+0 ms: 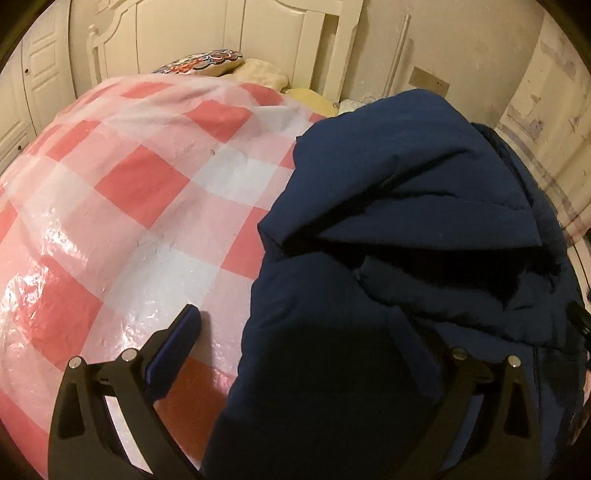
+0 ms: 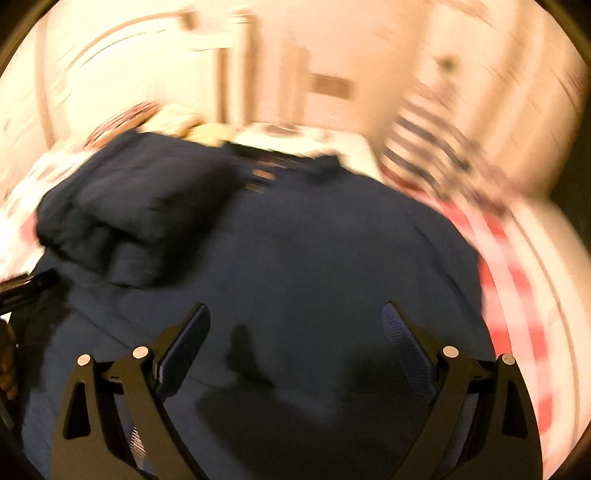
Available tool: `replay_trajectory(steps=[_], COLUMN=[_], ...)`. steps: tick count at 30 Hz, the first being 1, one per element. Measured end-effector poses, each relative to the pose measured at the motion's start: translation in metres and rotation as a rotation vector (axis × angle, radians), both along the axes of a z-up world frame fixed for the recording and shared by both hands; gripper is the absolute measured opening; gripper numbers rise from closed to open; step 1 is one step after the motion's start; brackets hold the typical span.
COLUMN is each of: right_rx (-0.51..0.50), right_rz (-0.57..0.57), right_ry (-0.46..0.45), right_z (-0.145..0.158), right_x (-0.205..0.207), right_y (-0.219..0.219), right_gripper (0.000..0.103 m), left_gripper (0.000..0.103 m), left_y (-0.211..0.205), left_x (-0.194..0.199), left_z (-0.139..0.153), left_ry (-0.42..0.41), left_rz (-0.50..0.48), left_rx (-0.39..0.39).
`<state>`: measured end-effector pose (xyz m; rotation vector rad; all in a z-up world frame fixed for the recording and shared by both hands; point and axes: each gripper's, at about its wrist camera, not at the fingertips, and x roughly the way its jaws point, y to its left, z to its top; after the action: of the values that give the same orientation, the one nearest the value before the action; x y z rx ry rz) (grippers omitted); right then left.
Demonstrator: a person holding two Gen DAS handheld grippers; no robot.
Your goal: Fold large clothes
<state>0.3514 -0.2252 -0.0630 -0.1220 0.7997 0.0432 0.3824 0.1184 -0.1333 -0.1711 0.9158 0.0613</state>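
Note:
A large navy padded jacket point(image 1: 406, 229) lies on a bed with a pink-and-white checked cover point(image 1: 122, 184). One part of it is folded over the body, with a dark crease under the fold. My left gripper point(image 1: 295, 325) is open at the jacket's left edge; its left finger point(image 1: 184, 332) is over the cover, its right finger is lost against the dark cloth. In the blurred right wrist view the jacket point(image 2: 295, 240) fills the middle, a folded part point(image 2: 140, 192) at upper left. My right gripper point(image 2: 295, 325) is open just above the jacket's body.
Pillows point(image 1: 207, 61) and a cream headboard point(image 1: 184, 33) lie at the bed's far end. A wall point(image 1: 480, 55) runs along the right side. A striped cloth point(image 2: 424, 147) lies at the bed's far right. The other gripper's edge point(image 2: 26, 288) shows at the left.

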Motion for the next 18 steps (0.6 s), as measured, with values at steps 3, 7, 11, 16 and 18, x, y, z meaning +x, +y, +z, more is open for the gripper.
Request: replay_trajectory(steps=[3,7,11,16,18], right_rx=[-0.157,-0.357,-0.405,0.182,0.445], right_rz=[0.105,0.143,0.139,0.036,-0.042], right_ry=[-0.046,-0.068,-0.099,-0.175,-0.226], right_z=[0.004,-0.004,-0.006,0.051,0.062], right_x=[0.016,0.042,0.060,0.031,0.005], right_y=[0.060,0.113,0.118,0.022,-0.043], right_gripper=[0.090,0.090,0.040,0.027,0.027], left_gripper=[0.100,0.100,0.100,0.100,0.100], left_y=[0.002,0.003,0.004,0.006,0.007], left_x=[-0.001,-0.001,0.001,-0.002,-0.002], left_z=[0.000,0.000,-0.001,0.001,0.001], left_ry=[-0.010,-0.014,-0.017,-0.025,-0.027], left_rz=[0.001,0.000,-0.001,-0.003,-0.003], left_rx=[-0.011,-0.009,-0.017,-0.033,-0.036])
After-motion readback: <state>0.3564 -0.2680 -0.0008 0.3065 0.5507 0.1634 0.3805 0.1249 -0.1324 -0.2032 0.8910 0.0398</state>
